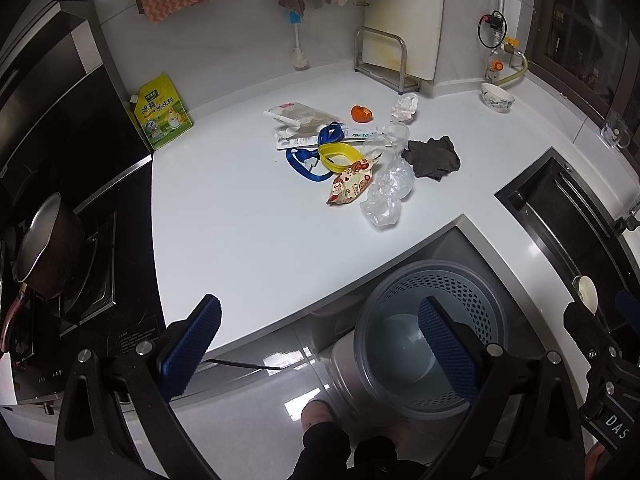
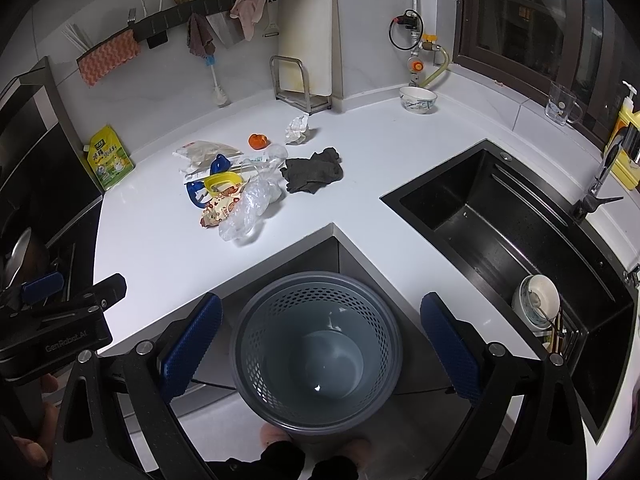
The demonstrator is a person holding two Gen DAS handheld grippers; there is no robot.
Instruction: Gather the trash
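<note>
A heap of trash lies mid-counter: a clear plastic bag [image 1: 386, 190] [image 2: 248, 210], a printed snack wrapper [image 1: 350, 184] [image 2: 218, 208], a yellow ring [image 1: 338, 154] [image 2: 222, 182], blue loops [image 1: 304, 162], an orange peel [image 1: 361, 113] [image 2: 258, 141], a crumpled tissue [image 1: 405, 107] [image 2: 298, 130] and a dark cloth [image 1: 432, 156] [image 2: 314, 170]. A grey perforated bin [image 1: 430, 332] [image 2: 316, 350] stands empty on the floor below the counter corner. My left gripper [image 1: 320, 344] and right gripper [image 2: 320, 344] both hang open above the bin, holding nothing.
A black sink [image 2: 516, 240] with dishes sits to the right, a stove with a pot [image 1: 44, 244] to the left. A yellow seasoning pouch [image 1: 162, 114], a bowl [image 2: 418, 98], a glass mug [image 2: 562, 104] and a cutting-board rack [image 2: 296, 84] stand along the wall. The person's slippers [image 2: 276, 434] show beneath.
</note>
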